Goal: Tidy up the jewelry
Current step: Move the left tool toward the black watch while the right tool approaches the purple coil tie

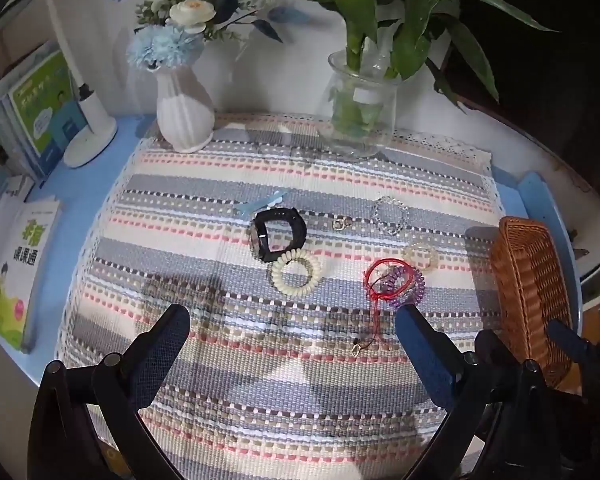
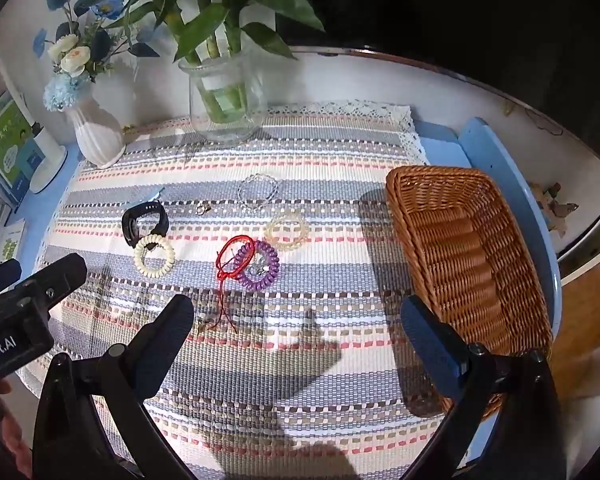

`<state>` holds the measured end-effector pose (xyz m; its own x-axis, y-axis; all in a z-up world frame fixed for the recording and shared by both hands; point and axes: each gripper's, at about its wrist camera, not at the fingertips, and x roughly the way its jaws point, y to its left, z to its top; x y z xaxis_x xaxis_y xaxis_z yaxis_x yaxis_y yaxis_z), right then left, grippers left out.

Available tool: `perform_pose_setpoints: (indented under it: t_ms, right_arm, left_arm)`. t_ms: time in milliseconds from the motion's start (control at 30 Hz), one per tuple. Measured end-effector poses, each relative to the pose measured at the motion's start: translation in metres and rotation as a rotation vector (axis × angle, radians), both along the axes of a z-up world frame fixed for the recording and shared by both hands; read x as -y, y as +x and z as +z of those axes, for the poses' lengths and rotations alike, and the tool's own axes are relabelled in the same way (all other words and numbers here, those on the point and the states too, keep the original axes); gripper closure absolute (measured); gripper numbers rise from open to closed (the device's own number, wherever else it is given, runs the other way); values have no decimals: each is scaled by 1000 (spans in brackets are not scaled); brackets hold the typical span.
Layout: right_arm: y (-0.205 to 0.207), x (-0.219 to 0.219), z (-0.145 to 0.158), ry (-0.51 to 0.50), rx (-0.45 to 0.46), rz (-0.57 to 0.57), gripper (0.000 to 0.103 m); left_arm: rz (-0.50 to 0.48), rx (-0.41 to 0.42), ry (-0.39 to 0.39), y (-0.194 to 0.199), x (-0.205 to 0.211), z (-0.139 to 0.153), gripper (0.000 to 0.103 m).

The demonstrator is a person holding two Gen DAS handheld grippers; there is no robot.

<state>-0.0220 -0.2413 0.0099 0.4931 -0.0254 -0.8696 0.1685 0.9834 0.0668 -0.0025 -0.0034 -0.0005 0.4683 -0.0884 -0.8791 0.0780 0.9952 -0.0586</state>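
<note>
Jewelry lies scattered on a striped woven mat [image 1: 260, 380] [image 2: 300, 380]: a black watch [image 1: 278, 234] [image 2: 145, 222], a cream coil band [image 1: 297, 274] [image 2: 154, 256], a red cord bracelet [image 1: 382, 280] [image 2: 232, 260] over a purple coil band [image 1: 410, 286] [image 2: 260, 266], a pale bead bracelet [image 1: 420, 255] [image 2: 286, 230], a clear bead bracelet [image 1: 390, 214] [image 2: 259, 191], a small ring [image 1: 339, 223] [image 2: 203, 208] and a blue clip [image 1: 262, 203]. An empty wicker basket [image 1: 532, 292] [image 2: 472, 264] stands at the right. My left gripper [image 1: 292, 324] and right gripper [image 2: 298, 312] hover open above the mat, holding nothing.
A white vase of flowers [image 1: 185, 116] [image 2: 96, 132] and a glass vase with a green plant [image 1: 360, 108] [image 2: 226, 100] stand at the mat's far edge. A white lamp base [image 1: 90, 136] and books [image 1: 20, 272] sit at the left on the blue table [image 1: 80, 196].
</note>
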Motion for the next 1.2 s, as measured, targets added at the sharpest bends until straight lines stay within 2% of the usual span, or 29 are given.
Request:
perform_pose_setpoints:
  t_ms: [300, 400, 467, 667, 1200]
  right_arm:
    - [2, 1, -6, 7, -30, -10, 0]
    - [3, 3, -8, 17, -37, -13, 0]
    - [3, 3, -8, 25, -37, -11, 0]
    - [3, 2, -9, 46, -33, 3, 0]
    - [5, 7, -15, 54, -61, -10, 0]
  left_arm:
    - [0, -20, 9, 2, -1, -5, 2]
    - [0, -18, 16, 3, 0, -4, 14]
    - [-9, -31, 21, 4, 0, -7, 36]
    - [-5, -89, 22, 6, 0, -17, 57]
    - [-12, -107, 11, 8, 4, -23, 55]
